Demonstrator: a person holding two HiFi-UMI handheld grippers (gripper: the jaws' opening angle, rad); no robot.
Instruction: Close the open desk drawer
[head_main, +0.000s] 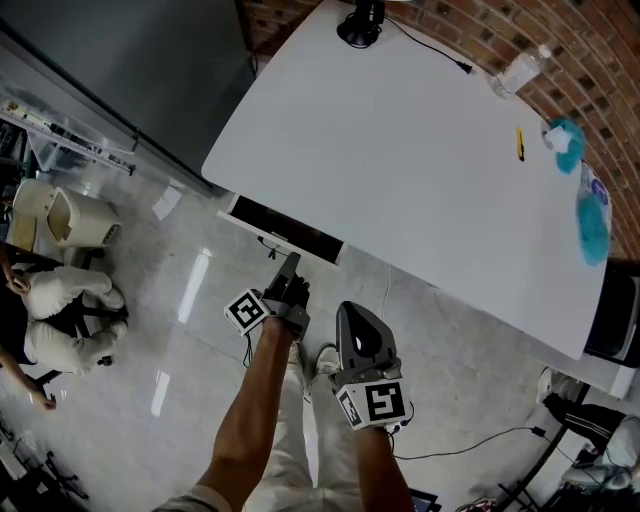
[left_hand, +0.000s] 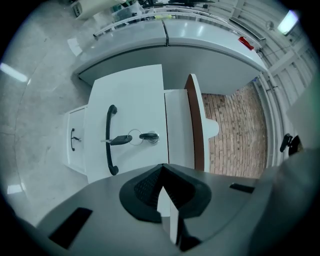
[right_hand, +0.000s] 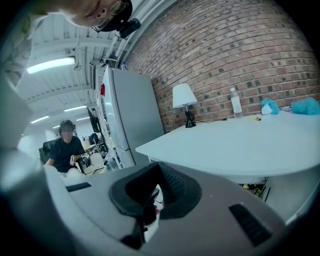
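The white desk (head_main: 420, 150) has a drawer (head_main: 285, 232) standing a little way out from under its near left edge, with a dark gap showing behind the front. In the left gripper view the drawer front (left_hand: 137, 107) faces me with a black bow handle (left_hand: 108, 140) and a key with a ring (left_hand: 129, 139) in its lock. My left gripper (head_main: 290, 272) is shut and points at the drawer front from a short distance, not touching. My right gripper (head_main: 352, 325) is shut and empty, held back beside my legs. Its view looks across the desk top (right_hand: 240, 137).
On the desk are a lamp base (head_main: 360, 25), a clear bottle (head_main: 517, 72), a yellow pen (head_main: 520, 143) and blue cloths (head_main: 592, 218). A grey cabinet (head_main: 150, 60) stands to the left. A person (head_main: 65, 300) sits low at the left. Cables (head_main: 470, 445) lie on the floor.
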